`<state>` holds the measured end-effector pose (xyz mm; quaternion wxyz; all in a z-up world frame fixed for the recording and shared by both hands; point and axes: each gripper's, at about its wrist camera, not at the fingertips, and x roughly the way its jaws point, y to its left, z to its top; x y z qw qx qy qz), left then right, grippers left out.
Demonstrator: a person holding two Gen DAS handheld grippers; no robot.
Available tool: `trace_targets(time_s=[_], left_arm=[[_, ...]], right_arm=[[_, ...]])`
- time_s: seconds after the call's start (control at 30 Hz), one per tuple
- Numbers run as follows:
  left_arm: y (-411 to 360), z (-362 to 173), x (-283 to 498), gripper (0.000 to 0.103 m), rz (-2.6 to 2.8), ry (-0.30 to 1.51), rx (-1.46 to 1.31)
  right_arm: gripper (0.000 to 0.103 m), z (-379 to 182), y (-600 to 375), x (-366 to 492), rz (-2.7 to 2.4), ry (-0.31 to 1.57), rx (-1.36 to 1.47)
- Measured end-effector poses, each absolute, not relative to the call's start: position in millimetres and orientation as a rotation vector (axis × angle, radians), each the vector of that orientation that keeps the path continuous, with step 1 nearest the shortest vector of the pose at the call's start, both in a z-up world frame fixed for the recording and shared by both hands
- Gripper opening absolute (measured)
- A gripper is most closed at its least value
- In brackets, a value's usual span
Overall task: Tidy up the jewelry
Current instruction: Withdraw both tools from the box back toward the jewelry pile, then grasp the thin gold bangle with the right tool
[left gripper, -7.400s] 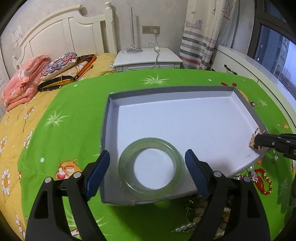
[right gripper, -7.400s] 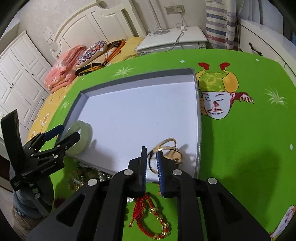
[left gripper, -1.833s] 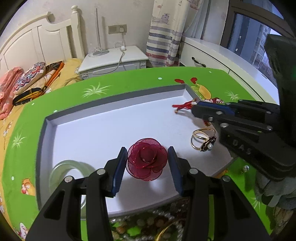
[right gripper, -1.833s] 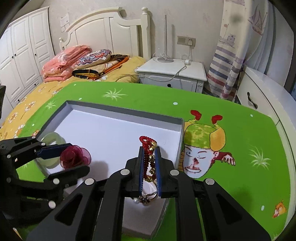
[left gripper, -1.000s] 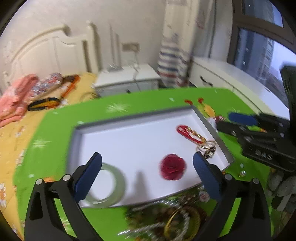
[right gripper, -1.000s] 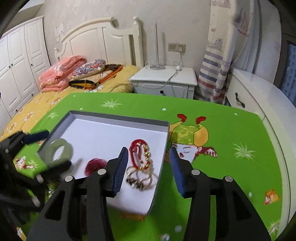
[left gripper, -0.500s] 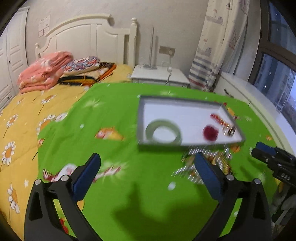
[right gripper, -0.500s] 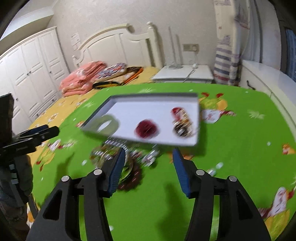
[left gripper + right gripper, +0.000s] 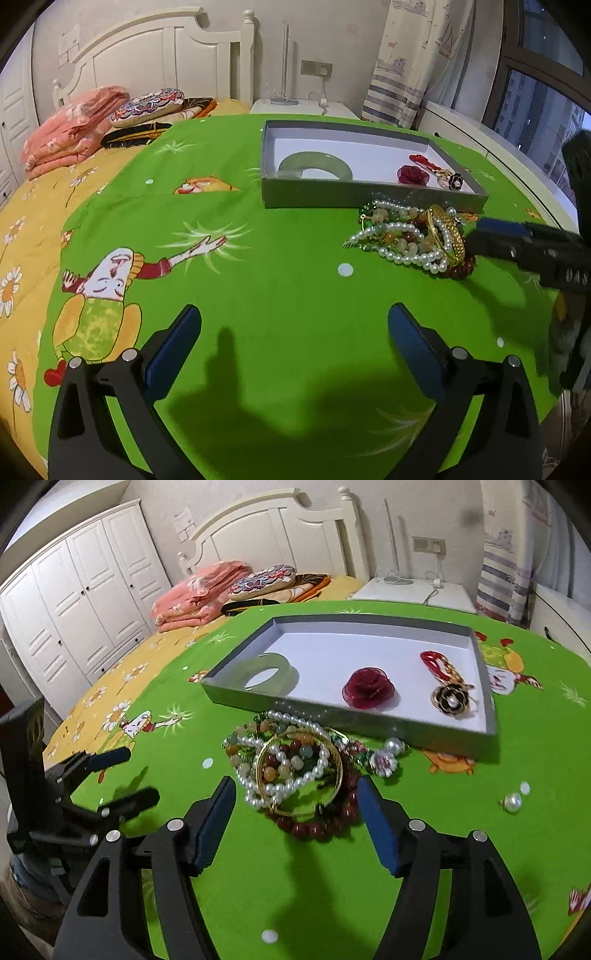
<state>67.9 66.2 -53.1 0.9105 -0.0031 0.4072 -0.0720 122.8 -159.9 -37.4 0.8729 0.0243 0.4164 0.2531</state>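
Both your grippers, left gripper [image 9: 294,341] and right gripper [image 9: 295,818], gape empty; next item: tangled bead pile [image 9: 295,771], bound for tray [image 9: 487,705].

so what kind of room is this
Most likely a bedroom: a white headboard with folded bedding below it, a wardrobe along the wall, and a nightstand. The jewelry tray sits on a green cartoon cover.

A shallow grey cardboard tray [image 9: 424,734] with a white floor holds a pale green jade bangle [image 9: 269,672] at left, a dark red fabric rose [image 9: 369,687] mid-tray, and a red corded bracelet [image 9: 436,663] and black-and-gold flower ring [image 9: 450,698] at right. Below its near wall, at frame centre, lies a tangled heap of pearl strands, coloured beads and a gold bangle [image 9: 295,768].
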Motion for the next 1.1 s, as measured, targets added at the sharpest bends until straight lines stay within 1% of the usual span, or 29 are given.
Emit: trace_targets(time_s=[0.23, 0.43, 0.6, 0.63, 0.67, 0.77, 1.0, 1.07, 1.1], left_arm=[[74.4, -54.3, 69.9, 0.098, -0.147, 0.841, -0.035], [72.9, -54.6, 72.3, 0.098, -0.153, 0.849, -0.026], [69.5, -54.3, 75.1, 0.098, -0.158, 0.859, -0.023], [68.7, -54.3, 75.4, 0.098, -0.160, 0.860, -0.022], [67.8, -54.1, 75.6, 0.098, -0.162, 0.861, -0.020], [63.4, -52.7, 76.7, 0.098, -0.168, 0.863, -0.011], [49.8, -49.3, 83.3, 0.098, -0.212, 0.879, -0.012], [44.2, -44.9, 86.4, 0.097, -0.233, 0.872, -0.026], [40.3, -42.0, 89.1, 0.093, -0.242, 0.863, -0.027]], right_arm=[[0.068, -39.0, -149.8, 143.7, 0.580, 0.896, 0.011], [0.069, -50.6, -141.3, 151.5, 0.598, 0.924, -0.051], [0.070, -52.3, -133.2, 149.2, 0.596, 0.903, -0.119], [0.068, -52.5, -133.3, 148.9, 0.596, 0.900, -0.124], [0.063, -52.8, -133.1, 147.5, 0.587, 0.888, -0.145], [0.055, -51.5, -138.2, 143.8, 0.587, 0.870, -0.143], [0.055, -42.2, -150.8, 124.3, 0.534, 0.798, -0.128], [0.055, -35.4, -160.6, 117.7, 0.509, 0.769, -0.098], [0.055, -32.4, -166.0, 115.5, 0.503, 0.758, -0.081]])
